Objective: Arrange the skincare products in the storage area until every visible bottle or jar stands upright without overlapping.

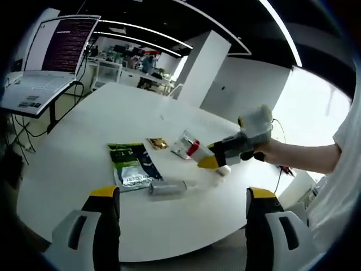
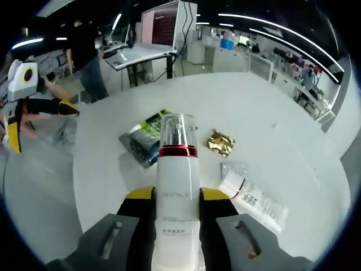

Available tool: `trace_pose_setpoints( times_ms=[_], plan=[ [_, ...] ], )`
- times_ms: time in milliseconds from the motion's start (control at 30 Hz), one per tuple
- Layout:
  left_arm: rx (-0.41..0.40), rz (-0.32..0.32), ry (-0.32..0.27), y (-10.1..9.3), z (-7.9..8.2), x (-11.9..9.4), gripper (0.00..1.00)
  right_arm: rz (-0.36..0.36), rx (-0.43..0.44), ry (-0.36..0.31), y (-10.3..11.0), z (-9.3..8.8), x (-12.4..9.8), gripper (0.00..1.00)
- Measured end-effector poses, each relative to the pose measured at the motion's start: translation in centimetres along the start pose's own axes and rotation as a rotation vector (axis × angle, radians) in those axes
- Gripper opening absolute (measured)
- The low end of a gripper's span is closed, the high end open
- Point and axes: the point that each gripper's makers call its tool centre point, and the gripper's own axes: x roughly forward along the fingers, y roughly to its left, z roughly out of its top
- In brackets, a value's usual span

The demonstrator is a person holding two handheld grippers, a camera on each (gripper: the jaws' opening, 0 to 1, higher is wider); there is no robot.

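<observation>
A white pump bottle (image 2: 177, 192) with a red ring and a clear cap stands between the jaws of my right gripper (image 2: 177, 199), which is shut on it above the round white table (image 2: 271, 113). The left gripper view has that gripper (image 1: 217, 164) coming in from the right over the table's near side, with the bottle's white end (image 1: 224, 169) poking out. My left gripper (image 1: 183, 193) hangs wide open with nothing in it, off the table's edge. A white tube with a red end (image 1: 186, 145) lies flat on the table, its barcode side (image 2: 254, 197) facing up.
On the table lie a green sachet (image 1: 132, 164) (image 2: 148, 138), a gold sachet (image 1: 158, 143) (image 2: 220, 142) and a clear packet (image 1: 167, 187). A laptop (image 1: 34, 90) and a monitor (image 1: 67, 42) sit on a side desk. A person (image 2: 87, 51) stands behind.
</observation>
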Motion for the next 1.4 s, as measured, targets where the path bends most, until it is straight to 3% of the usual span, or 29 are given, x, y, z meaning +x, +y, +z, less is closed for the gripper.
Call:
trace_pose_setpoints(
  times_ms=[433,833,933,1233,1400],
  plan=[
    [0.040,-0.026,0.005,-1.0,0.9,0.3,0.86,-0.017,-0.001,-0.056,1.9,1.0,-2.0,0.27],
    [0.035,-0.090,-0.020,-3.1,2.5,1.0,0.84,-0.049,-0.004,-0.123,3.6,2.0,-4.1,0.27],
    [0.027,-0.112,-0.038,-3.7,3.1,1.1,0.79,-0.049,-0.001,-0.151,4.2,2.1,-4.6,0.27],
    [0.039,-0.164,-0.024,-5.0,3.5,1.9,0.78,-0.069,0.018,-0.197,5.3,2.3,-5.9,0.27],
    [0.032,-0.198,-0.016,-5.8,3.6,2.3,0.77,-0.070,0.033,-0.256,6.5,2.9,-7.0,0.27]
  ],
)
